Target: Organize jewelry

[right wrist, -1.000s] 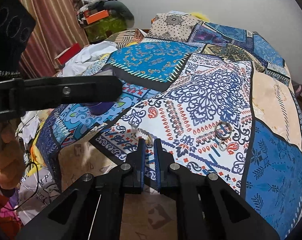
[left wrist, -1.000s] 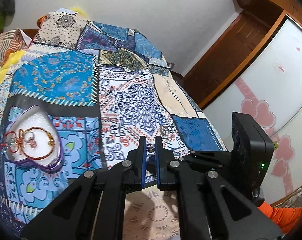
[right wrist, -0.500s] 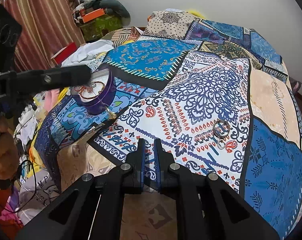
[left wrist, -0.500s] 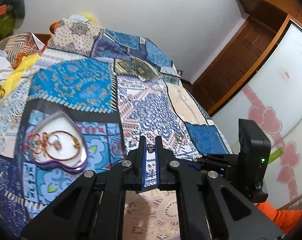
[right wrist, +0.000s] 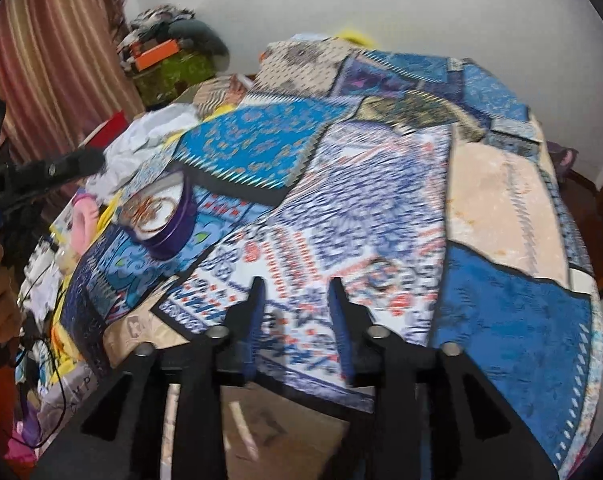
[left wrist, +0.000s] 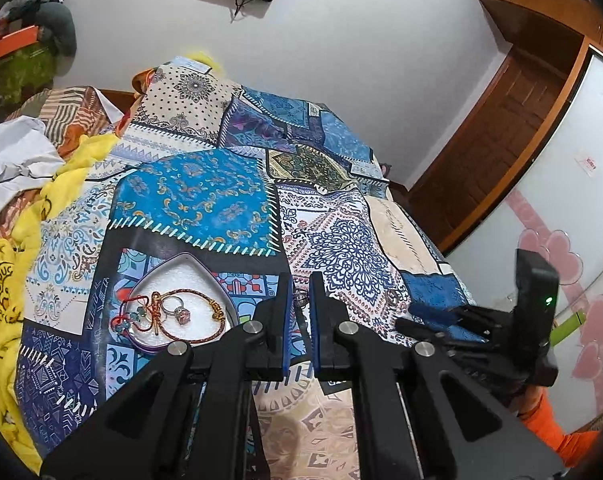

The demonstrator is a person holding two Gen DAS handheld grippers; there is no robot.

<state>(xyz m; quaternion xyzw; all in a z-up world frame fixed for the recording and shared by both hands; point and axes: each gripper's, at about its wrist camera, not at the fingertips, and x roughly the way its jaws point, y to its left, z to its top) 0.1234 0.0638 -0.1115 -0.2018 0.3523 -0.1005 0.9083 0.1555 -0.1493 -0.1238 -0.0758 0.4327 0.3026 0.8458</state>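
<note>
A purple heart-shaped jewelry box sits on the patterned bedspread, holding a red-and-gold cord bracelet and a ring with a pink stone. My left gripper hangs above and right of the box, shut on a small silvery jewelry piece. My right gripper is open and empty above the bed, its view blurred. The box also shows in the right wrist view. Rings lie on the bedspread ahead of the right gripper, also showing in the left wrist view.
Yellow and white cloths are piled at the bed's left edge. A wooden door and a white wardrobe with pink hearts stand to the right. Striped curtains and a heap of bags are at the far left.
My left gripper lifted with the small piece and moved toward the heart box. My right gripper opened its jaws and shifted over the bed.
</note>
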